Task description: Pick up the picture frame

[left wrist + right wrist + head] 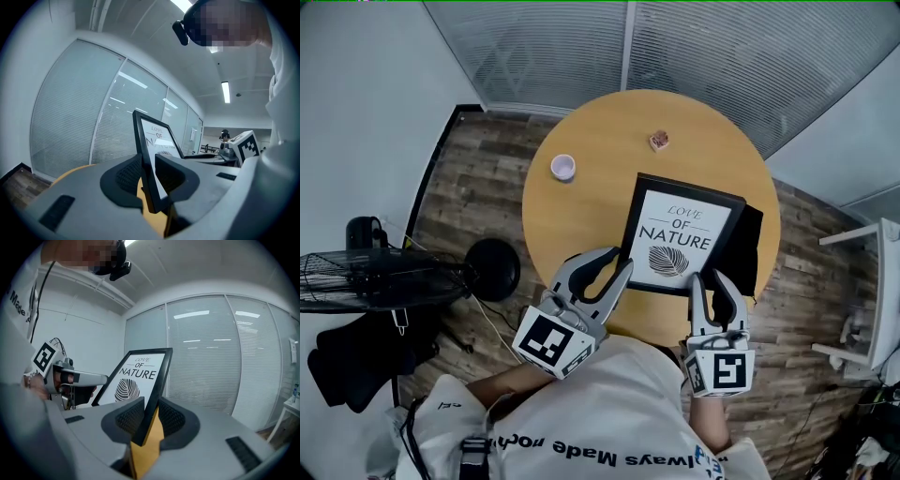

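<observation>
The picture frame (pixel 684 234) is black with a white "LOVE OF NATURE" leaf print, and it lies over the near half of the round wooden table (pixel 591 202). My left gripper (pixel 622 261) is shut on its near left corner. In the left gripper view the frame (pixel 157 140) stands edge-on between the pads of that gripper (pixel 149 180). My right gripper (pixel 709 278) is shut on the near right corner. In the right gripper view the frame (pixel 136 378) rises from between the jaws of the gripper (pixel 149 420). A dark back piece (pixel 752 246) shows past the frame's right side.
A small white cup (pixel 563 167) stands at the table's left and a small brown object (pixel 658 141) at the far side. On the wood floor to the left are a fan (pixel 366 277) and its black round base (pixel 492 269). White furniture (pixel 872 300) stands at the right.
</observation>
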Demonstrator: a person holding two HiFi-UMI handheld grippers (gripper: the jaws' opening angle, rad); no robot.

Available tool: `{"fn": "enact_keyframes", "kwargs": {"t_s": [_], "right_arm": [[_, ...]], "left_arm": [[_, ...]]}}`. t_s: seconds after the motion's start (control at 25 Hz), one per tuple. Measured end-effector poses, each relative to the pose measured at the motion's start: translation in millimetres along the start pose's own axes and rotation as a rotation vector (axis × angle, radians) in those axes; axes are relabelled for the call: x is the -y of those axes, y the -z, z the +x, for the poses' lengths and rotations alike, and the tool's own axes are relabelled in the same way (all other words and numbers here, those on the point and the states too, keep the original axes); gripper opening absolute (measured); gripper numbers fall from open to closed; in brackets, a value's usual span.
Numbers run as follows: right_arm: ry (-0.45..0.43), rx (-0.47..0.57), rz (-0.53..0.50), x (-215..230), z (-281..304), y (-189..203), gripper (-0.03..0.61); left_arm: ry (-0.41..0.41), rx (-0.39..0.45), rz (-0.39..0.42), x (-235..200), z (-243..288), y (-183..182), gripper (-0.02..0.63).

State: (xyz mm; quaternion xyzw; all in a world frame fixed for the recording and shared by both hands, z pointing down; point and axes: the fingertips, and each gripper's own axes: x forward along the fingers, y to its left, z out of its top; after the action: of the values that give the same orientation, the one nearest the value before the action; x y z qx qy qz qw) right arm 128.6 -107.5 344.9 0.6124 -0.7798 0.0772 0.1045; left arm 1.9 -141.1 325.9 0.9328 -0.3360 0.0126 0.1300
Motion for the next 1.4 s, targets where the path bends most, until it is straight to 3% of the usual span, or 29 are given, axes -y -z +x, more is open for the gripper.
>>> {"fn": "enact_keyframes", "kwargs": {"t_s": [1.4], "right_arm": [[0.003,0.031,-0.025,2.2,-5.7,-13.9,0.103]], "left_arm": [[0.007,0.019,-0.001,4.0,-1.4,-4.8,0.086]]}}
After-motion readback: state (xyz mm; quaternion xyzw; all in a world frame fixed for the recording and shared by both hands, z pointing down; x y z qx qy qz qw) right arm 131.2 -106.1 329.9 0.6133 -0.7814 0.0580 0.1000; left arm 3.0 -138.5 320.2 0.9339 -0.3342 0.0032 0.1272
